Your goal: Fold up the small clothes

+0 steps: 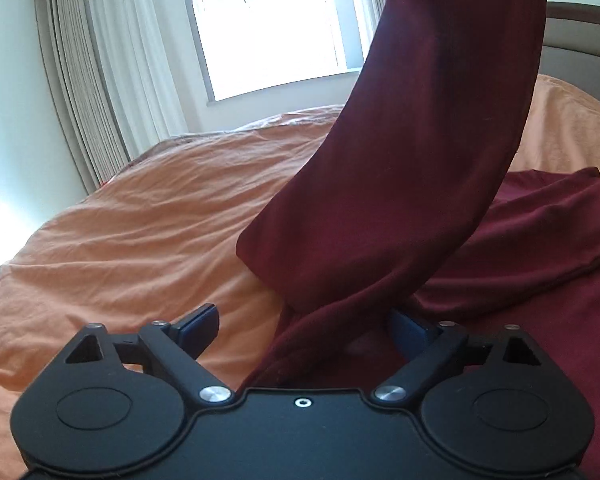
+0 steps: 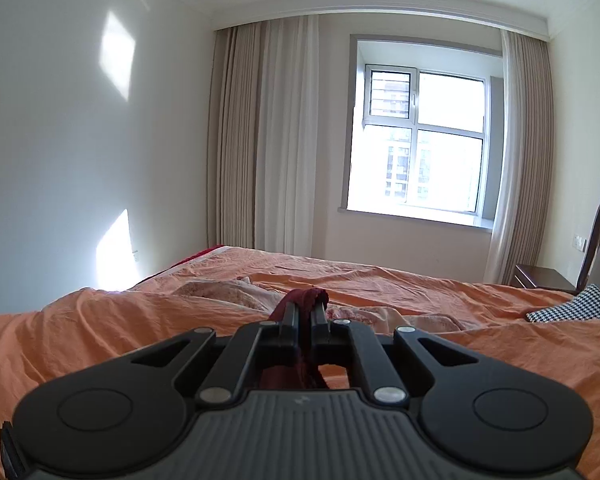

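Garment [image 1: 400, 184]: maroon, soft, light, limp; prone to sagging and twisting, best gripped at hems or corners. Partly spread on bed [image 1: 140, 216], partly lifted overhead. Left gripper [image 1: 304, 326] low over bed, fingers apart, cloth draped between, unclamped. Right gripper [image 2: 305, 312] raised, level, pinching a bunched fold.

Left wrist cam sits low over the bed [image 1: 120, 220], looking along its fingers toward the window [image 1: 268, 28], cloth [image 1: 420, 160] right up close. Right wrist cam faces the same window [image 2: 420, 140] from just above the bed [image 2: 100, 328]. Both share bed, window, curtains [image 2: 260, 140].
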